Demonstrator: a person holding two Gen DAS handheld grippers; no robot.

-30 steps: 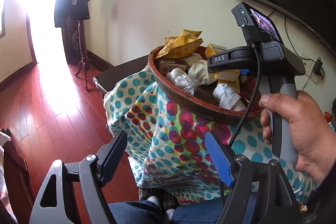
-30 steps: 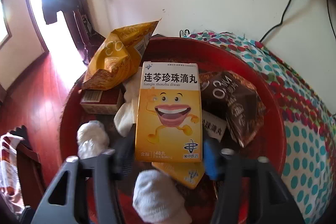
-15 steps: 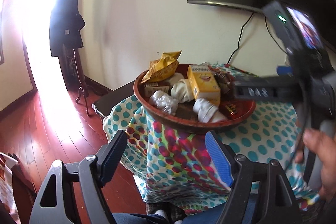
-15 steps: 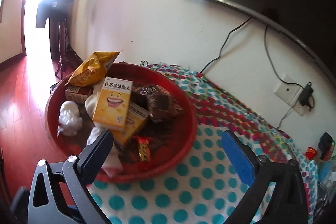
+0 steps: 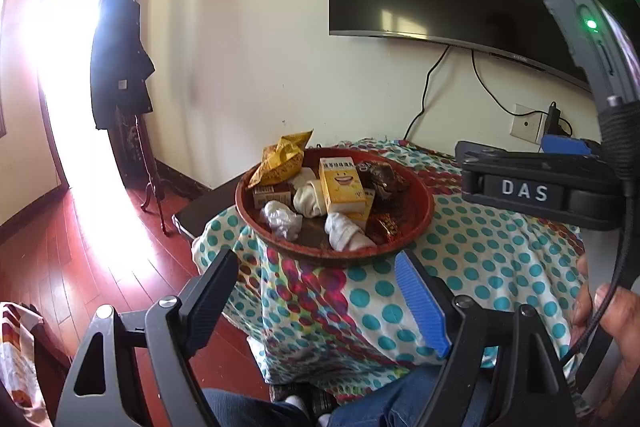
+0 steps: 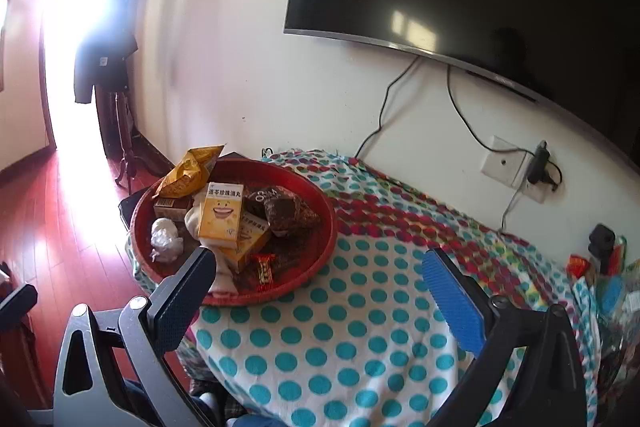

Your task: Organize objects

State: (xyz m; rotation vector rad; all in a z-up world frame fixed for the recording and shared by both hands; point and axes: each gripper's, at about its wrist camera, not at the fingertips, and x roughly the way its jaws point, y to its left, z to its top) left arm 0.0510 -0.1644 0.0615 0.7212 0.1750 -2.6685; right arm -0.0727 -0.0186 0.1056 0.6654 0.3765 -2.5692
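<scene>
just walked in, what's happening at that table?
A person holds a two-finger gripper in each hand over a table draped in a polka-dot cloth. Both the left gripper and the right gripper are open with nothing between their fingers. A red tray sits near the table's corner, loaded with a yellow box with a smiling face, a yellow snack bag, dark wrappers, white socks and crumpled plastic. Nothing is being gripped at this moment.

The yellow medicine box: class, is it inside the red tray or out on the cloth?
Inside: the yellow medicine box lies within the red tray, atop other items.
</scene>
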